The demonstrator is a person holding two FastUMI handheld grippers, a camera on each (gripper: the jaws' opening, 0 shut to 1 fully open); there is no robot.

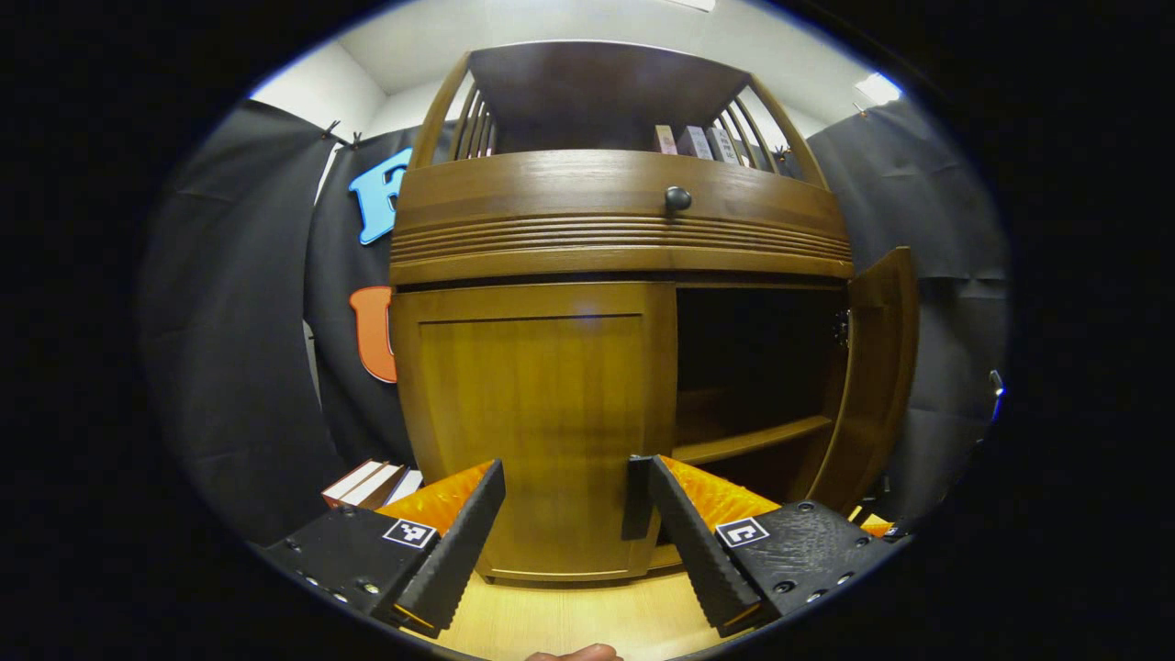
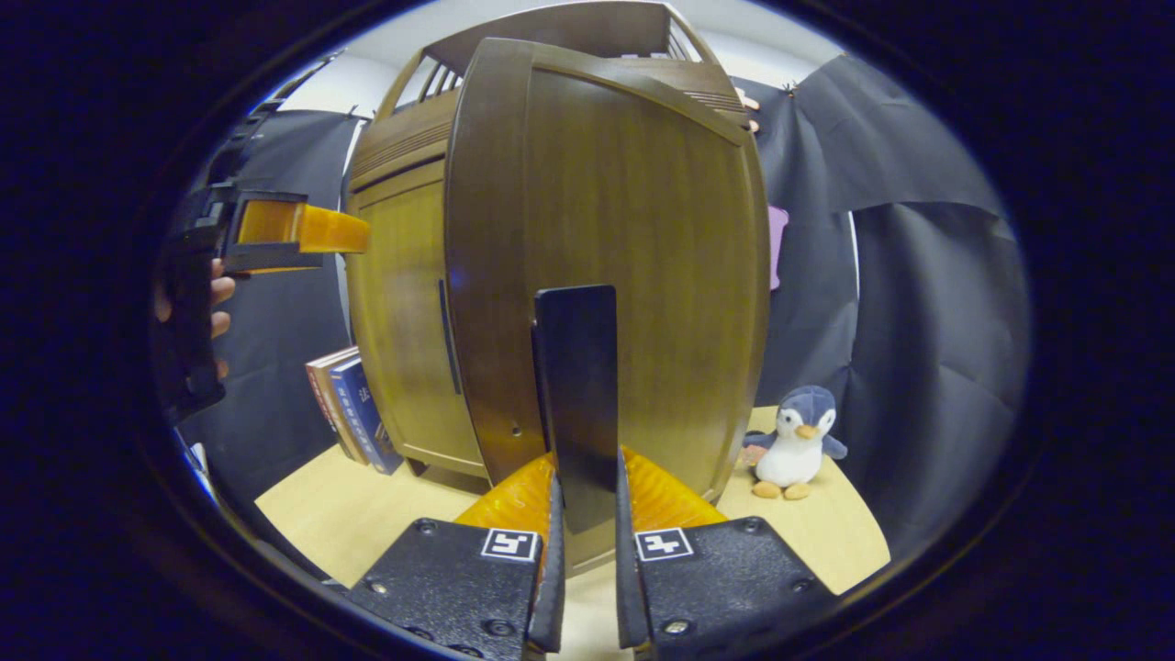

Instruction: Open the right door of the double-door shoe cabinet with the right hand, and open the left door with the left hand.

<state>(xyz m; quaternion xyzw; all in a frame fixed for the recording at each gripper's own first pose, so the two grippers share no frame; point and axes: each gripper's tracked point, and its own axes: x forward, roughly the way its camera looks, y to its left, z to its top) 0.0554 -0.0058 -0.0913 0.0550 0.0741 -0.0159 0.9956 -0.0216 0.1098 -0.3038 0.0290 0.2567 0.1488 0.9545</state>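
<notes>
Right gripper (image 2: 585, 514) jaws clamped on handle (image 2: 576, 386) of open right door (image 2: 624, 275). Left gripper (image 1: 569, 514) jaws wide, facing closed left door (image 1: 532, 413), apart from it.

Swung-out right door (image 2: 624, 229) blocks the middle; open floor (image 2: 367, 514) between books (image 2: 353, 413) and penguin (image 2: 797, 441).

Staged recording booth, home-style: black cloth walls (image 1: 239, 303) clipped around a wooden shoe cabinet (image 1: 542, 413), books (image 2: 353, 404) at 9 o'clock, plush penguin (image 2: 797, 439) at 3 o'clock.
</notes>
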